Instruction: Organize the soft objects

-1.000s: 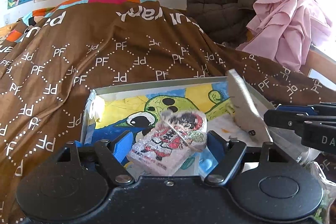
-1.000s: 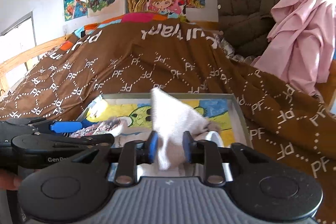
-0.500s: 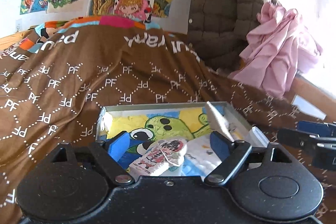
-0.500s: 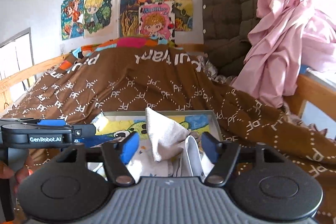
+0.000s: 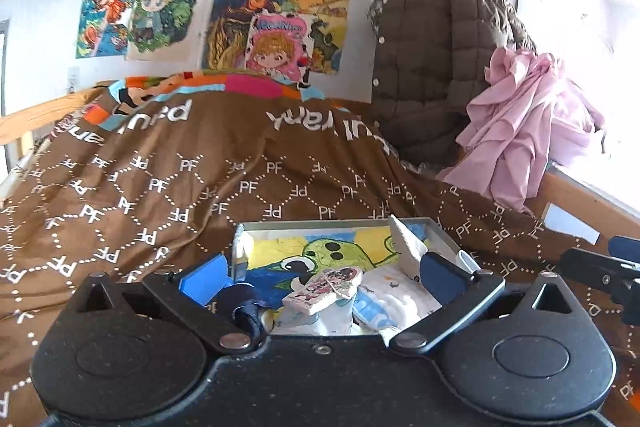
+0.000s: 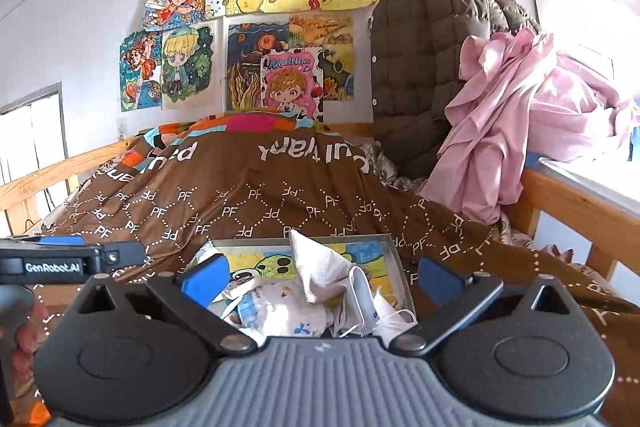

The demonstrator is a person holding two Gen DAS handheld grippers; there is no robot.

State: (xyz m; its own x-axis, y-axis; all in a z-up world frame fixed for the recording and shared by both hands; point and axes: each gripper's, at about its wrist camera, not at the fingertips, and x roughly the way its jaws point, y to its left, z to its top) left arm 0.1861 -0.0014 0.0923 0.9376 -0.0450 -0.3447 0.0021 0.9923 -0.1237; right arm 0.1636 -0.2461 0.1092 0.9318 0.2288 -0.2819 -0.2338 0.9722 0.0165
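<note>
Only from the right wrist shows a white mask [image 6: 370,301]; both grippers' jaws gape empty.

**A:** ok colour check. The blanket [image 6: 256,203] is brown with white dotted diamonds and white "PF" letters, and an orange, pink and light-blue strip runs along its top. The box [image 5: 320,227] has grey walls, with a yellow-and-blue drawing of a green big-eyed creature inside.

**B:** Yep. The cloth [image 6: 320,267] sticking up in it is off-white, and the fabric [image 6: 288,307] next to it is white with small blue prints. The quilted jacket [image 6: 424,59] is dark brown, the sheet [image 6: 512,123] is pale pink, and both grippers' finger pads [image 5: 204,277] are blue on black.
</note>
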